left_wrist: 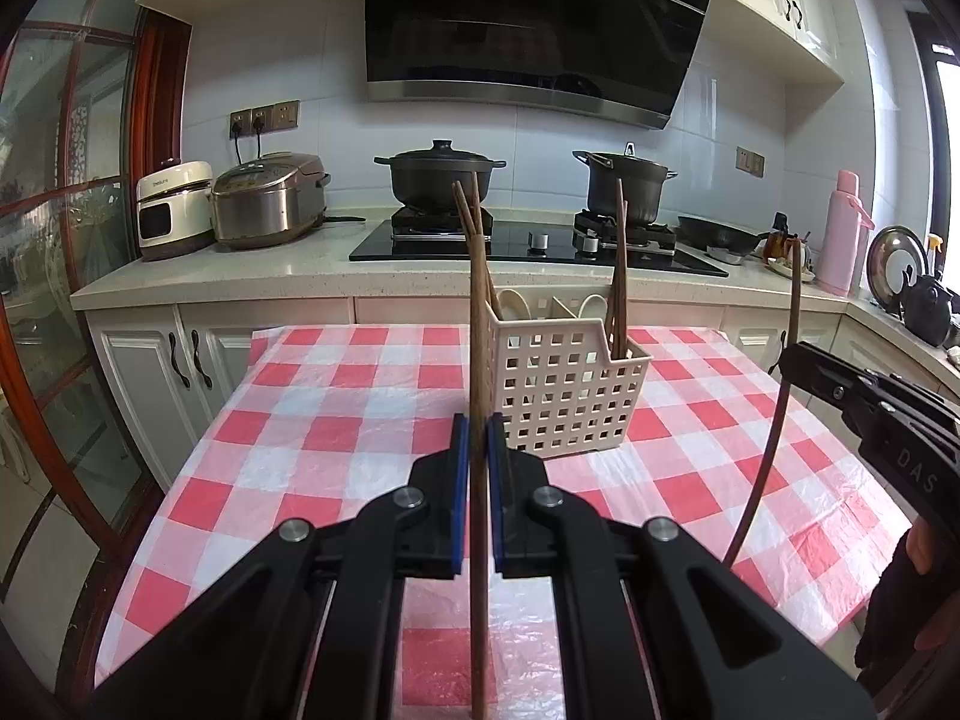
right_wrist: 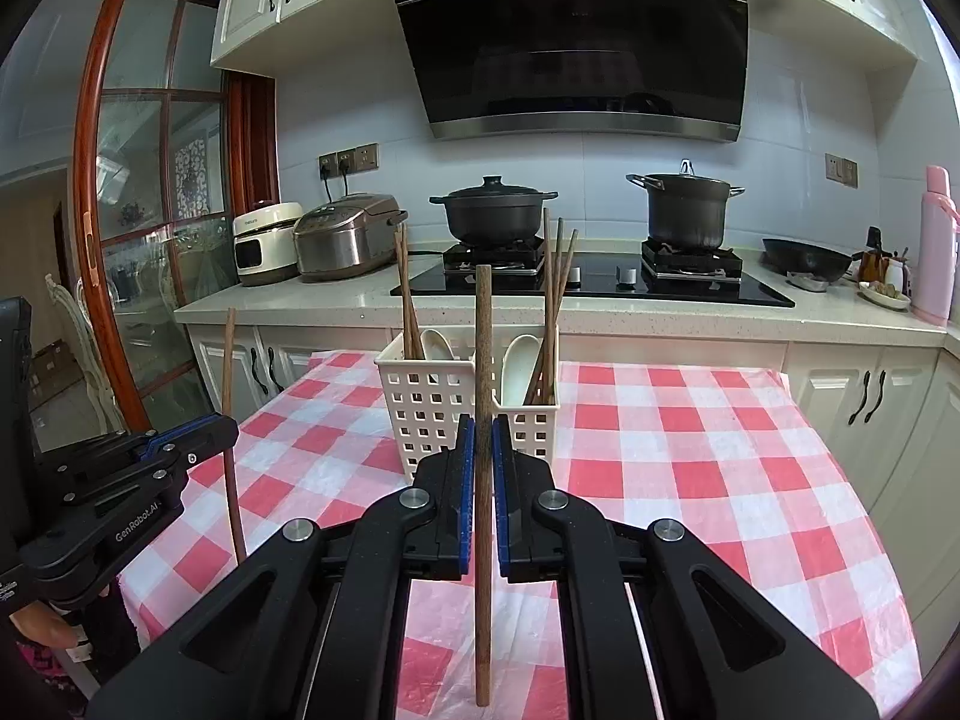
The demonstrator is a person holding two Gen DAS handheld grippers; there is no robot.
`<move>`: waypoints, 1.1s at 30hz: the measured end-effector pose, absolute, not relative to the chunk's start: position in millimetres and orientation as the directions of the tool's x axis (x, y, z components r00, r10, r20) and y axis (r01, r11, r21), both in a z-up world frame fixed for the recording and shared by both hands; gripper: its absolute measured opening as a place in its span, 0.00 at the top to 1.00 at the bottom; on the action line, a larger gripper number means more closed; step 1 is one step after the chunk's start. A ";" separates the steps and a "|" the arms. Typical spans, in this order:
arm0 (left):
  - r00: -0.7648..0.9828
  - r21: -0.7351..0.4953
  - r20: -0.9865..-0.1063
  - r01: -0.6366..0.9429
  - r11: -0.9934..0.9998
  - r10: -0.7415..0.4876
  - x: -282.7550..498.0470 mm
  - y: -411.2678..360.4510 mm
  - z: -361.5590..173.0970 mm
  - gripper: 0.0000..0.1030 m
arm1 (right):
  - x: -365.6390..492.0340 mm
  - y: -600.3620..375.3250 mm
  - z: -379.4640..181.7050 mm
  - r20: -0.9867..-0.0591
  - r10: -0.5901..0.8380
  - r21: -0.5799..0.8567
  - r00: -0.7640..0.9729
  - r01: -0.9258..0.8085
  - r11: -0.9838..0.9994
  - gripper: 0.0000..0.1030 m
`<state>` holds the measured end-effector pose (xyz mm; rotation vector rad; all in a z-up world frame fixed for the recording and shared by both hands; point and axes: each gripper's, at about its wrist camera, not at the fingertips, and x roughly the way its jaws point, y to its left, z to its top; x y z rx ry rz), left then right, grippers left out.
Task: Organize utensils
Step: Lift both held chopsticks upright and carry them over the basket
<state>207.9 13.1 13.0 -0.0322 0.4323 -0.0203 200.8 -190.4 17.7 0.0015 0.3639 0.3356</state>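
My left gripper (left_wrist: 478, 426) is shut on a brown wooden chopstick (left_wrist: 477, 360) that stands upright between its blue pads. Just behind it on the table is a white perforated utensil basket (left_wrist: 570, 384) holding several chopsticks and white spoons (left_wrist: 591, 303). My right gripper (right_wrist: 483, 426) is shut on another upright chopstick (right_wrist: 483, 348), directly in front of the same basket (right_wrist: 432, 408). Each gripper shows in the other's view: the right gripper (left_wrist: 786, 360) at the right edge, the left gripper (right_wrist: 228, 429) at the left, each gripping its chopstick above the cloth.
A red-and-white checked cloth (left_wrist: 336, 420) covers the table. Behind it runs a counter with a black hob (left_wrist: 540, 246), two black pots (left_wrist: 441, 174), a rice cooker (left_wrist: 270, 198), a pan and a pink flask (left_wrist: 843, 228). A wood-framed glass door (left_wrist: 72, 240) stands at the left.
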 end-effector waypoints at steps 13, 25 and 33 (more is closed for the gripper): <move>0.923 -0.020 -0.384 0.006 1.000 -0.014 200.5 12.0 22.7 0.94 | 197.3 -190.1 21.6 -0.339 0.330 0.061 0.881 -0.329 0.942 0.94; 0.926 -0.014 -0.376 0.006 1.000 -0.011 196.9 10.8 28.5 0.94 | 195.7 -188.1 27.7 -0.324 0.332 0.060 0.886 -0.331 0.942 0.94; 0.929 -0.005 -0.369 0.012 1.000 -0.013 200.6 10.0 34.9 0.94 | 203.0 -187.7 36.4 -0.311 0.328 0.048 0.892 -0.330 0.943 0.94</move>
